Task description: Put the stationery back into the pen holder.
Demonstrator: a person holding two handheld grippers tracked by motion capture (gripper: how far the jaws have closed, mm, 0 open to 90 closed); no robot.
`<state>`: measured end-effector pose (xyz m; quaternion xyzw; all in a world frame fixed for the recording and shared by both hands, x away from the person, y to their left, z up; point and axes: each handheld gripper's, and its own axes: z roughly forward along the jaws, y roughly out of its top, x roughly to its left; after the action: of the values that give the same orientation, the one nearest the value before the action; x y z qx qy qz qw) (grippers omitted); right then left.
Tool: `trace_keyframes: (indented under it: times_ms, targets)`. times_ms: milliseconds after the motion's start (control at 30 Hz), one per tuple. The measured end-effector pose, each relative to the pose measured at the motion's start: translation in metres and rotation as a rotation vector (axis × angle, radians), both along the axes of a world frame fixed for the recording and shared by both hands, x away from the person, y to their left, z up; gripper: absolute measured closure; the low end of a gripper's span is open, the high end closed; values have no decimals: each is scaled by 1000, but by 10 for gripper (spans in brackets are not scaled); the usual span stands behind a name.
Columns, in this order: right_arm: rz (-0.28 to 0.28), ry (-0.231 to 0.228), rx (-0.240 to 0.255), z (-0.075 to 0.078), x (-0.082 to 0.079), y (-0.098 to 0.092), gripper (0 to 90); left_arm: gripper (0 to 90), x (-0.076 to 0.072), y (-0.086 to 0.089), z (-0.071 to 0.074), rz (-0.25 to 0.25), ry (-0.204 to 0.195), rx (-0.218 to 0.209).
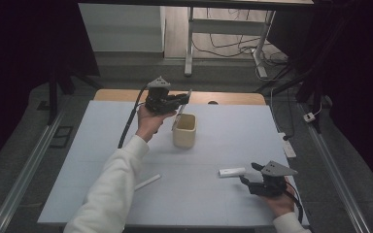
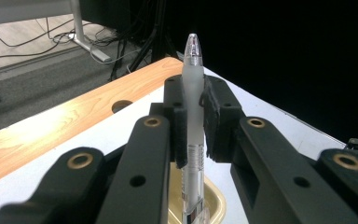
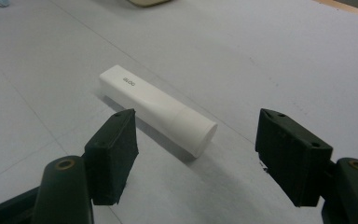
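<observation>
**Pen held over the cup, tube between open jaws**

On the near left of the pale grey table mat [image 1: 77,184] lies a slim white stick-shaped item [image 1: 147,182], too small to identify; it may be a pen or a cap. Further back, the left gripper [image 1: 183,99] is raised above the table, its jaws clamped on a translucent frosted plastic pen [image 2: 193,112] with a clear tip. The pen hangs over the cream-coloured rectangular plastic cup [image 1: 184,130], its lower end at or just inside the rim. To the right, a short white plastic tube with a round cap [image 3: 156,108] lies flat on the mat. The right gripper [image 3: 196,156] sits low just behind it, jaws spread wide, the capped end between them and touching neither.
</observation>
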<state>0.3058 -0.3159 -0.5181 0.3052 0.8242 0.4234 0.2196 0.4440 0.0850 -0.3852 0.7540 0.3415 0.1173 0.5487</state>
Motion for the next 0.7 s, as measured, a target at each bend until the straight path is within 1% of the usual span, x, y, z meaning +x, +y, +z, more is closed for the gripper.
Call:
trace_keyframes:
  times_ms: [200,400,500,700]
  targets:
    - [0,-1,-2,0,0,0,291,796,6,-5,-3,8,-6,16]
    - [-2,-1,0,0,0,0,291,796,12,-9,-6,9,4,0]
    - [-2,1,-1,0,0,0,291,796,13,-11,-5,9,-3,-8]
    - [-1,2,0,0,0,0,291,795,17,-18,-3,10,-10,-10]
